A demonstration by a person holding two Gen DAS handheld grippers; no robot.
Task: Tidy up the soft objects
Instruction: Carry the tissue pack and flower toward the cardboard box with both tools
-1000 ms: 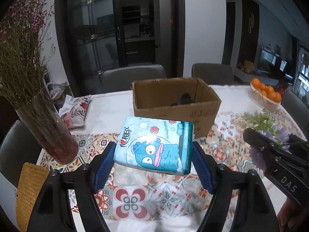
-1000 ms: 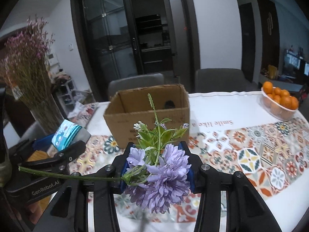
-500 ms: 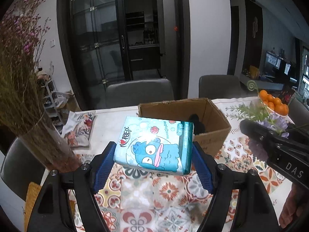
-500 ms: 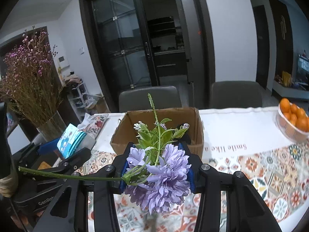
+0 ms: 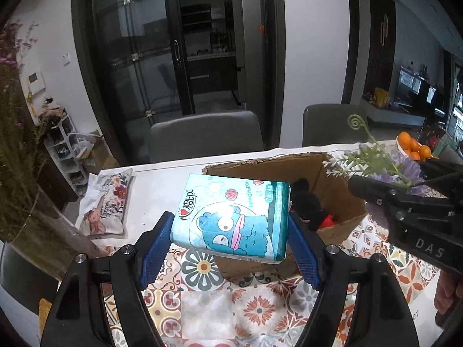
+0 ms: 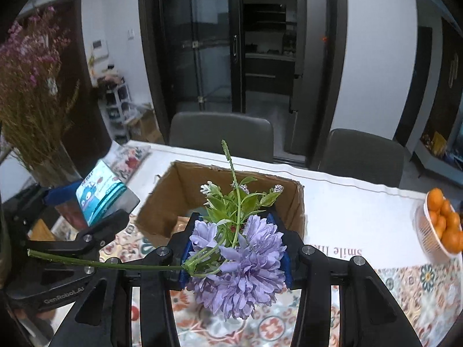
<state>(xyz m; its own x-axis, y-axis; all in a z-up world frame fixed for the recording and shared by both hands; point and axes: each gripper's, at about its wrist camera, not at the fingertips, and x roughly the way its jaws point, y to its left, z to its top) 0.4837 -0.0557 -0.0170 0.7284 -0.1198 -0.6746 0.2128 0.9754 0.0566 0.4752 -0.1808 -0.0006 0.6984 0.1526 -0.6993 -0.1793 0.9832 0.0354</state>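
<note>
My left gripper (image 5: 230,234) is shut on a blue tissue pack (image 5: 231,217) printed with a cartoon fish, held in the air over the near left edge of the open cardboard box (image 5: 341,199). A black and red soft thing (image 5: 309,208) lies inside the box. My right gripper (image 6: 235,248) is shut on a purple artificial flower bunch (image 6: 240,266) with green leaves, its stem sticking out to the left, just in front of the cardboard box (image 6: 173,193). The right wrist view shows the tissue pack (image 6: 99,193) at the left.
A glass vase of dried pink flowers (image 5: 20,156) stands at the left. A floral pouch (image 5: 107,205) lies on the white cloth behind it. A bowl of oranges (image 6: 442,222) sits at the right. Two grey chairs (image 5: 205,136) stand behind the patterned table (image 5: 231,303).
Both grippers moved forward toward the cardboard box with their loads. The box now looms larger and the pack overlaps its near edge. The right gripper also rolled slightly.
</note>
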